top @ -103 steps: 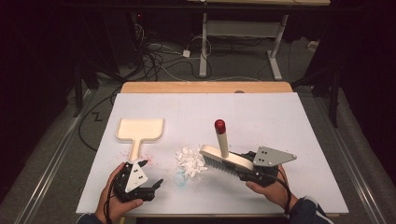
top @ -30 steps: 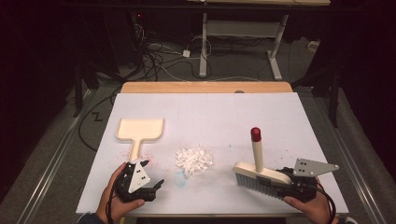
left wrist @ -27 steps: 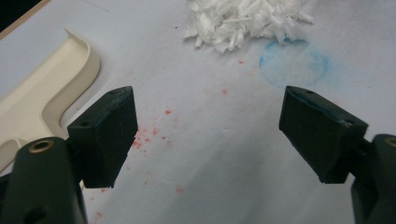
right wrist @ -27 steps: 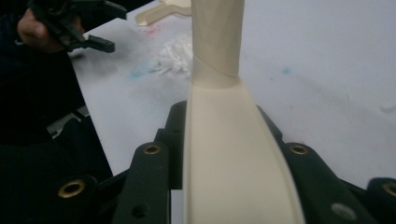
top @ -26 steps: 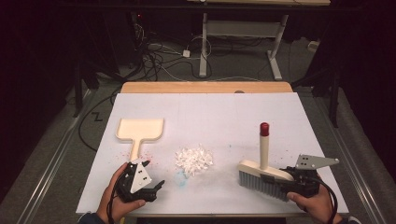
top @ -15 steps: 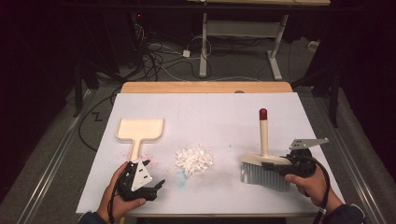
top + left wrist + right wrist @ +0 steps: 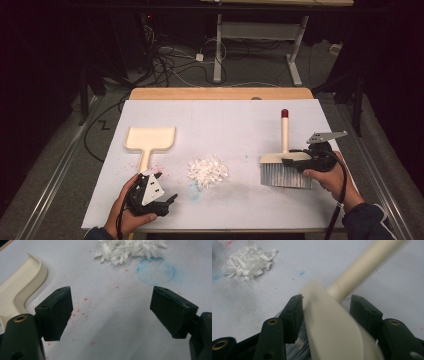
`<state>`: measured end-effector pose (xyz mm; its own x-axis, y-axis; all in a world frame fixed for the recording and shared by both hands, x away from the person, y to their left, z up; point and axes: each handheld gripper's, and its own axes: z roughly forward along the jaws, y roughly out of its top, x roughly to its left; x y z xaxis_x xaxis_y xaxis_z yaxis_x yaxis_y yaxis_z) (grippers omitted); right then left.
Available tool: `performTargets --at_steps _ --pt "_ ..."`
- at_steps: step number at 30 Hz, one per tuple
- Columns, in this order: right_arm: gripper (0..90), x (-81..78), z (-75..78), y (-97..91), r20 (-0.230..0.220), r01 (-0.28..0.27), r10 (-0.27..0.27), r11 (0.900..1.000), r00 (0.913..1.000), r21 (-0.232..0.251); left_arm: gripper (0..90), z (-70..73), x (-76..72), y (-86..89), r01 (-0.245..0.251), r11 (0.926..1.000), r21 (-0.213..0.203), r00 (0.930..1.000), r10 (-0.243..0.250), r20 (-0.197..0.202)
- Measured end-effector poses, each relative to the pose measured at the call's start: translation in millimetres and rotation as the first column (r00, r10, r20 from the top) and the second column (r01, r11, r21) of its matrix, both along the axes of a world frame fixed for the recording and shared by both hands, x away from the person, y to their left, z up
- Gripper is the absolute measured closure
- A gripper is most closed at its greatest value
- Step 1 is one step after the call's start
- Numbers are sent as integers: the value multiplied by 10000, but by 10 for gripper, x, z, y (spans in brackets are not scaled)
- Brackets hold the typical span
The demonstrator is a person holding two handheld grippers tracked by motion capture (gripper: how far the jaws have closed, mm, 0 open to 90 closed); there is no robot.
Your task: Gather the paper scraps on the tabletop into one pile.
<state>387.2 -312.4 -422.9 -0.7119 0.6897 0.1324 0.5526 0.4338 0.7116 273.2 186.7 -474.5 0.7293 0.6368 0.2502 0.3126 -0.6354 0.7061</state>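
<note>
- The right claw [image 7: 295,161] sits at the right side of the bench [image 7: 240,120], its jaws about half spread around the head of a hand brush [image 7: 284,165]. The jaws have just been opening, with the brush head between them.
- In the right gripper view the brush's cream back [image 7: 332,335] lies between the two black jaws; the left jaw is at or against its edge, while a gap shows between the right jaw and the handle's base, so the pads no longer press on it.
- The brush stands on its grey bristles on the bench, its cream handle with a red tip [image 7: 284,113] pointing away from the person.
- The left claw [image 7: 167,202] rests near the front left edge of the bench, jaws spread wide, with nothing between them but bare white surface flecked with red specks.
- A pile of white shreds [image 7: 207,171] lies mid-bench, between the two claws and apart from both; a faint blue stain [image 7: 156,271] marks the bench just beside it.
- A cream dustpan [image 7: 149,140] lies flat at the left, its handle pointing toward the left claw and near it, not touching.
</note>
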Motion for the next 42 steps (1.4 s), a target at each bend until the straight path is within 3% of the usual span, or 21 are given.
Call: performTargets --at_steps 2,3,5,8,11,13,16,19,20,25,27,29,34,36,42 --pt "502 24 32 -37 276 262 -256 9994 9993 -213 175 0 4 -4 7 10000 -27 10000 -7 -5" --pt "473 27 51 -52 715 512 -478 9976 9963 -459 175 1 7 -5 30 10000 -2 10000 -30 -1" --pt "422 40 75 -77 1358 1040 -901 9896 9866 -992 175 2 10 -9 37 10000 5 10000 -37 -1" --pt "381 -10 106 -75 2136 1420 -1182 9849 9697 -993 175 3 17 -7 8 10000 -10 10000 -8 11" --pt "325 -132 160 -25 3296 1532 -1259 9865 9357 -580 175 9 19 -10 -25 10000 -6 10000 25 51" --pt "295 -255 181 30 4125 1491 -1189 9879 9032 -418 175 13 17 -10 -33 10000 28 9999 33 102" --pt "256 -435 155 96 4567 1309 -1133 9914 8824 -70 174 12 16 -6 -118 9999 -23 9999 118 127" --pt "236 -637 105 165 5052 1238 -955 9920 8577 -226 174 17 -2 1 -130 9999 -17 9998 130 169" --pt "226 -718 83 180 5104 1239 -1016 9922 8539 -97 174 20 -12 1 -132 9999 -26 9997 133 208" --pt "214 -969 14 221 5105 1082 -901 9941 8552 -59 166 30 -48 3 -99 10000 13 9994 99 341" --pt "207 -1049 -4 242 5236 1167 -837 9927 8479 -303 166 32 -51 -5 -72 10000 0 9994 72 352" --pt "206 -1088 -13 238 5143 1088 -822 9938 8537 -216 166 30 -58 -17 -30 9999 128 9992 25 397" --pt "206 -1093 -33 232 5181 1230 -895 9919 8506 -306 166 25 -40 -24 -25 9999 149 9993 20 360" --pt "205 -1081 -42 232 5094 1190 -877 9925 8560 -291 166 23 -35 -29 -30 9999 153 9994 25 337" --pt "205 -1075 -46 234 5099 1210 -895 9922 8556 -289 166 22 -31 -29 -73 9999 145 9994 68 343"
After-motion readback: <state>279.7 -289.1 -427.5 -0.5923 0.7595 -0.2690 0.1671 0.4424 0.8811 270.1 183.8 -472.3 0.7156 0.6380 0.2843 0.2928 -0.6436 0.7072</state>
